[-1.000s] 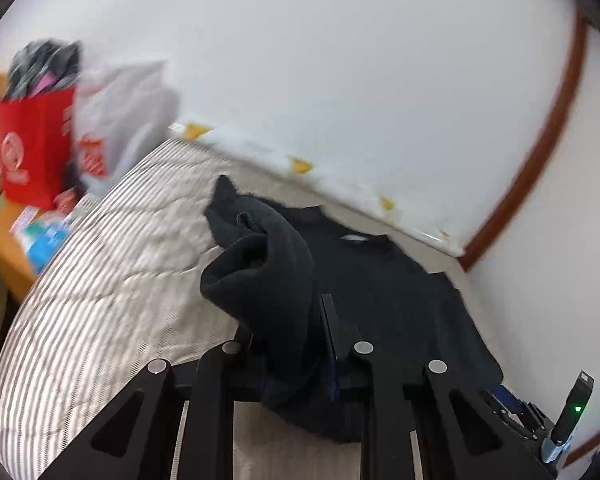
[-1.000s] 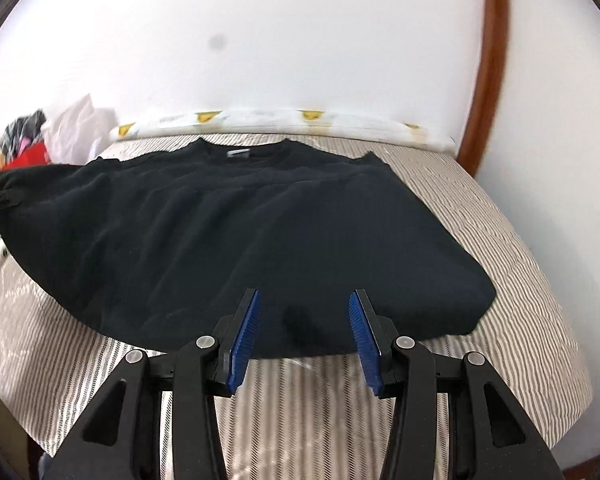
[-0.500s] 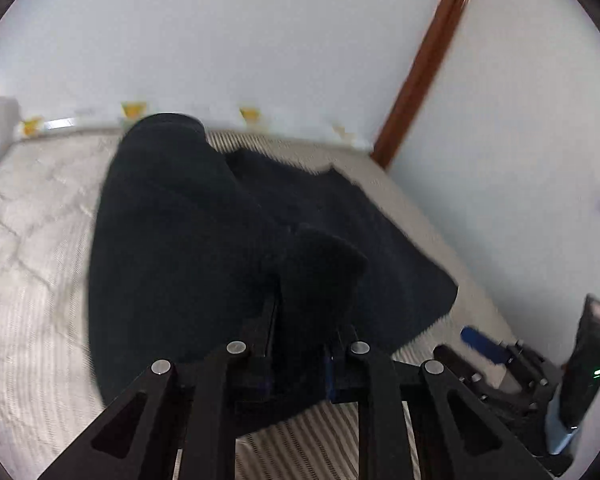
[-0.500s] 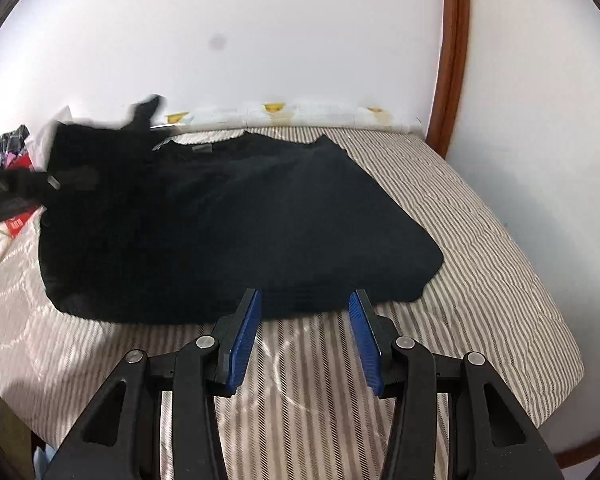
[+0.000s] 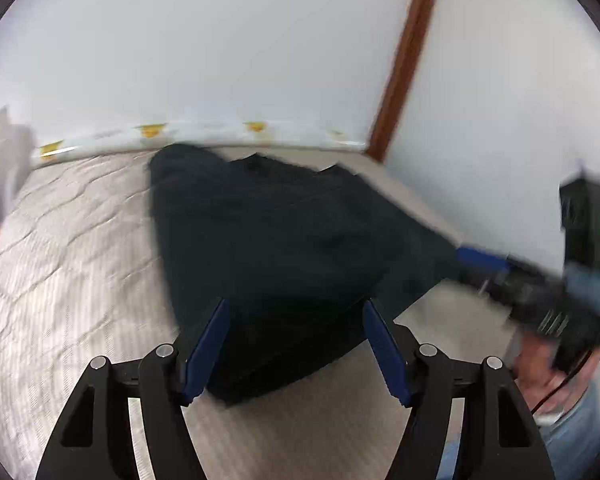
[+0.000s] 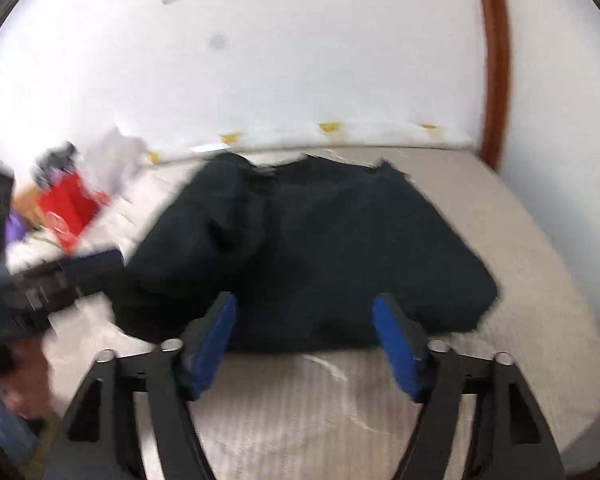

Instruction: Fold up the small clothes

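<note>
A black shirt (image 5: 284, 240) lies on the striped mattress (image 5: 72, 248), its left side folded over the body. It also shows in the right wrist view (image 6: 320, 248), collar toward the wall. My left gripper (image 5: 296, 344) is open and empty just above the shirt's near edge. My right gripper (image 6: 306, 340) is open and empty at the shirt's hem. The right gripper shows at the right of the left wrist view (image 5: 532, 284), and the left gripper at the left of the right wrist view (image 6: 56, 276). Both views are blurred.
A red bag (image 6: 72, 208) and white plastic bags (image 6: 116, 156) stand off the mattress's left end. A white wall (image 5: 220, 60) and a brown door frame (image 5: 404, 60) bound the far side. The mattress edge drops off at the right (image 6: 580, 320).
My left gripper has let go of the shirt's sleeve and opened; the folded part now lies on the shirt. Both grippers have swung quickly, and the right gripper's jaws stand wider.
</note>
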The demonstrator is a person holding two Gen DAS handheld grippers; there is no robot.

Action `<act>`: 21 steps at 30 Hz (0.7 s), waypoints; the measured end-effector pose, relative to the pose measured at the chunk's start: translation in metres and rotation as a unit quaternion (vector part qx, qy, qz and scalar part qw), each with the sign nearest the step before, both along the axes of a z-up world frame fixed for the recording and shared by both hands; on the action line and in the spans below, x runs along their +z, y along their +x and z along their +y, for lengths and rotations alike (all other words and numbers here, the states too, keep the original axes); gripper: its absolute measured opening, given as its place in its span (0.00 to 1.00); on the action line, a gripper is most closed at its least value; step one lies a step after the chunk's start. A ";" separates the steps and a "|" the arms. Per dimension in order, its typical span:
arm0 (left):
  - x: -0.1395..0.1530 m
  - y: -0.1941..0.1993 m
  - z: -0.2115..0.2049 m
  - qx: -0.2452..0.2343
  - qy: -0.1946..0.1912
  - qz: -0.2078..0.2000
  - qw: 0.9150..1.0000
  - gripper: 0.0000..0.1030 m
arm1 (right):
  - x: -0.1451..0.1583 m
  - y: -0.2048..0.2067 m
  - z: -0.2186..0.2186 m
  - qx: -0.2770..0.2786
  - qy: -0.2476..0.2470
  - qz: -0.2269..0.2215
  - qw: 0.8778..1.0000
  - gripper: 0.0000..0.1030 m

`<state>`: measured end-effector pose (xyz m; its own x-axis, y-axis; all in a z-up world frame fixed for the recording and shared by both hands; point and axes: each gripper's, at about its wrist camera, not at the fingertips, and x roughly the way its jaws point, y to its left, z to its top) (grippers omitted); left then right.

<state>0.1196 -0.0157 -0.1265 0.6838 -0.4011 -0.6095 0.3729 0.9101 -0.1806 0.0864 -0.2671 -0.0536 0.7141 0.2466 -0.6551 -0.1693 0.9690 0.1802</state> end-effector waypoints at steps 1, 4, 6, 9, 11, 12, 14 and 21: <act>-0.007 -0.003 0.008 0.011 0.011 0.004 1.000 0.67 | 0.000 0.006 0.005 0.010 0.022 0.006 1.000 0.76; -0.029 -0.005 0.030 0.035 0.015 0.033 0.999 0.68 | -0.011 0.026 0.021 0.023 0.055 0.035 0.998 0.76; -0.042 -0.003 0.039 0.039 -0.002 0.058 0.998 0.68 | -0.022 0.041 0.031 0.023 0.063 0.054 0.996 0.76; -0.053 -0.003 0.044 0.038 -0.008 0.066 0.997 0.68 | -0.037 0.066 0.044 0.029 0.089 0.079 0.992 0.76; -0.055 -0.003 0.043 0.038 -0.014 0.063 0.997 0.68 | -0.046 0.081 0.052 0.033 0.102 0.090 0.990 0.73; -0.056 -0.001 0.041 0.034 -0.019 0.062 0.997 0.68 | -0.050 0.089 0.057 0.029 0.102 0.092 0.990 0.70; -0.054 0.003 0.035 0.028 -0.020 0.060 0.998 0.68 | -0.056 0.102 0.065 0.027 0.099 0.091 0.991 0.52; -0.052 0.030 0.007 0.039 0.004 0.072 0.997 0.68 | -0.034 0.110 0.057 0.011 0.027 0.006 1.000 0.16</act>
